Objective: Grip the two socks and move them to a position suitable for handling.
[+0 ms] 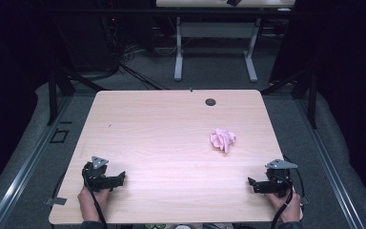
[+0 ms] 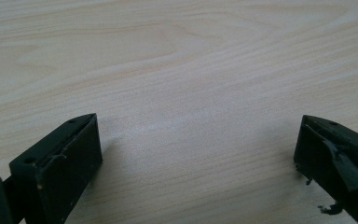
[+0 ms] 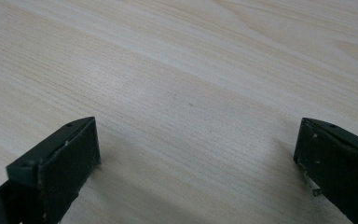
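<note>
High view shows pink cloth (image 1: 223, 139); gripper views bare table (image 2: 191, 70)

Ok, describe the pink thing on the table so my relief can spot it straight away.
Start from the light wooden table and find the small round hole near its far edge. Nearer the person and a little right of it lies a crumpled pink cloth. It is the table's one soft, coloured item, well ahead of the right gripper.

The left gripper (image 1: 120, 178) sits low near the table's (image 1: 171, 143) front left corner, held by the left hand (image 1: 93, 200). The right gripper (image 1: 252, 183) sits near its front right corner, held by the right hand (image 1: 286, 206). Both have their jaws spread wide, with nothing between them.
</note>
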A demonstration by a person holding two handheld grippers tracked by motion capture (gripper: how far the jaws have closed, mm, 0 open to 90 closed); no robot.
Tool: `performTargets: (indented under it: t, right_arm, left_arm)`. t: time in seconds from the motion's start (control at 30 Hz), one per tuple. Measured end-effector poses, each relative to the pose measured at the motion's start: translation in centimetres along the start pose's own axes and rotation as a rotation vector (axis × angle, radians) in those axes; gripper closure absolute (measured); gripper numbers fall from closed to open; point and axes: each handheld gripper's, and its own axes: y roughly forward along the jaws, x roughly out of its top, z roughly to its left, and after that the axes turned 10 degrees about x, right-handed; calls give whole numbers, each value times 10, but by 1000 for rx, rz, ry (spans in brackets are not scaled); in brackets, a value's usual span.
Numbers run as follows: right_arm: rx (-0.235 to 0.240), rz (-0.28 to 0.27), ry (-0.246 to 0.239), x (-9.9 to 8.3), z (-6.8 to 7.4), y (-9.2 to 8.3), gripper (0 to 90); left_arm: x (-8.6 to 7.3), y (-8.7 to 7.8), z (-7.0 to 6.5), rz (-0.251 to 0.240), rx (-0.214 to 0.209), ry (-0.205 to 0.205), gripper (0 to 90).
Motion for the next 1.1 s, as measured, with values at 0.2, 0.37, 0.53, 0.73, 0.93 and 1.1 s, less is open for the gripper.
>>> performTargets:
  t: [0.2,0.37,0.53,0.73,0.93,1.1]
  right_arm:
    - [-1,0,6,1,0,0,0]
    - [-1,23,8,4,1,2,0]
    - [20,37,14,9,-1,3,0]
    - [52,22,36,24,1,-2,0]
    - [87,12,1,55,8,-4,0]
    - [97,21,-42,85,17,2,0]
  left_arm:
    - [0,0,0,1,1,0,4]
    - [0,0,0,2,1,2,4]
    - [0,0,0,5,2,1,5]
    - [0,0,0,1,1,1,5]
    - [0,0,0,2,2,0,5]
    - [0,0,0,2,2,0,5]
